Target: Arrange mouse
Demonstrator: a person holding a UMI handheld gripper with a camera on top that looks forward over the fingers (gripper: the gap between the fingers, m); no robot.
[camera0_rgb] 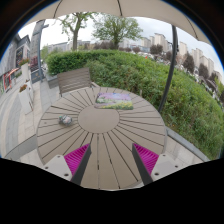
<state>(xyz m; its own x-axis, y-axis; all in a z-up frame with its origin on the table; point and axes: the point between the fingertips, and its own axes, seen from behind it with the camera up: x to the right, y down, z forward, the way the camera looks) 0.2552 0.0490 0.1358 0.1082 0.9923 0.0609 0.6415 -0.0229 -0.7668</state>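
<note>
A small grey mouse (66,120) lies on the left part of a round slatted wooden table (100,135). A green mat with a pattern (114,100) lies at the table's far side. My gripper (112,160) hovers over the near part of the table, well short of the mouse, which lies ahead and to the left of the left finger. The fingers (78,158) with magenta pads are wide apart and nothing is between them.
A wooden chair (75,78) stands behind the table at the far left. A tall green hedge (150,75) runs behind and to the right. A dark pole (173,62) rises at the right. Paved ground lies to the left.
</note>
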